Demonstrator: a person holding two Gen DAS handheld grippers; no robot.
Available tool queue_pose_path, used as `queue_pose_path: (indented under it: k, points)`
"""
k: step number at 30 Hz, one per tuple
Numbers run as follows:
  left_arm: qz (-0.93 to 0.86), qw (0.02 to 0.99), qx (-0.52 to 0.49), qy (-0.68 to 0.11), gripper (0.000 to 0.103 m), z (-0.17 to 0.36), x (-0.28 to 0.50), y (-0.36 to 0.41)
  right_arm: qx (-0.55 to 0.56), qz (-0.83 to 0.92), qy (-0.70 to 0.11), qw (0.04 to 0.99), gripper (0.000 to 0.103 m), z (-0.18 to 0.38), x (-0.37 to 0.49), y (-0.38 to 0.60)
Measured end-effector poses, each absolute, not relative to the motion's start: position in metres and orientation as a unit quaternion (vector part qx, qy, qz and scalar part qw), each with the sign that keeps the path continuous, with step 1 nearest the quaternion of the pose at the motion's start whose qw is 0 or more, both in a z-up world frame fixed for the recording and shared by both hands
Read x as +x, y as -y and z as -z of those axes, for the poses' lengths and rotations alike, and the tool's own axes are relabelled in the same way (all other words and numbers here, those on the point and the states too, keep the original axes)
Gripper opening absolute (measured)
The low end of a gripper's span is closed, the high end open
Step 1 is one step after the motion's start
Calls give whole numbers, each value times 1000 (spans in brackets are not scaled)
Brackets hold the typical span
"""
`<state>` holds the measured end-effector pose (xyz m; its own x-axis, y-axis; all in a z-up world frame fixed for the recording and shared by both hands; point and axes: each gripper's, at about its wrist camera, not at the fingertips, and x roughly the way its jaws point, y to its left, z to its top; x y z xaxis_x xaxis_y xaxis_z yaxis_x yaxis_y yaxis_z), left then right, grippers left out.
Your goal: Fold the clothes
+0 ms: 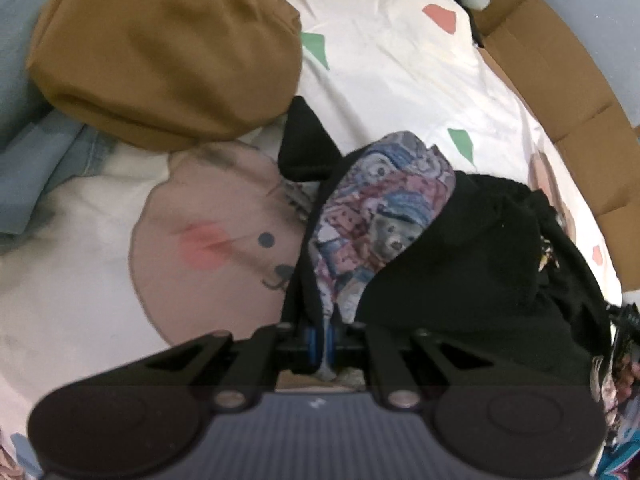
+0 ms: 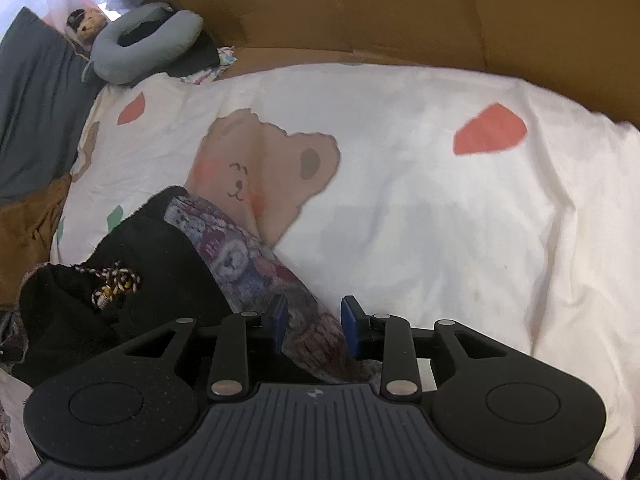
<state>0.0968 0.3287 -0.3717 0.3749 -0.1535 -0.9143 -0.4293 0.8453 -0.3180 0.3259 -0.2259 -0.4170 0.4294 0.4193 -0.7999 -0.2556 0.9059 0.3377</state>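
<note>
A black garment [image 1: 480,248] with a blue-and-pink bear-print lining [image 1: 380,216] lies crumpled on the white bear-print bedsheet [image 1: 400,72]. My left gripper [image 1: 320,342] is shut on an edge of it, and the lining fabric is pinched between the blue pads. In the right wrist view the same black garment [image 2: 152,264] lies at the left, with a braided cord [image 2: 116,284] on it. Its printed lining [image 2: 256,268] runs as a band down between the fingers of my right gripper [image 2: 314,322]. The right gripper's blue pads stand apart on either side of the band.
A mustard-brown garment [image 1: 160,52] lies bunched at the far left, with light blue denim [image 1: 40,168] beside it. Brown cardboard [image 2: 360,8] lines the bed's far side. A grey curved pillow [image 2: 148,40] and a dark blanket [image 2: 36,100] sit at the bed's end.
</note>
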Motion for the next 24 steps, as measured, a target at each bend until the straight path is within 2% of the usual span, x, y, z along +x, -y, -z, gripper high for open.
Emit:
queue_pose_path:
  k: [9,18,22,24]
  points:
    - [-115,782,-258,-556,5,373,88,-336,18,-201,-500,842,31,425,353,210]
    - [-130,757,-256,-587,6,388,77,-332,12,-235,-504,831,31,425,343,193]
    - [-128,754,-237,-600,21,385,86,-330,14,-252,-499,829,31,422,332,187]
    - [-129,768,-229,-585,33,377,92,-331,14,-260,-494,830,32,420,327,184]
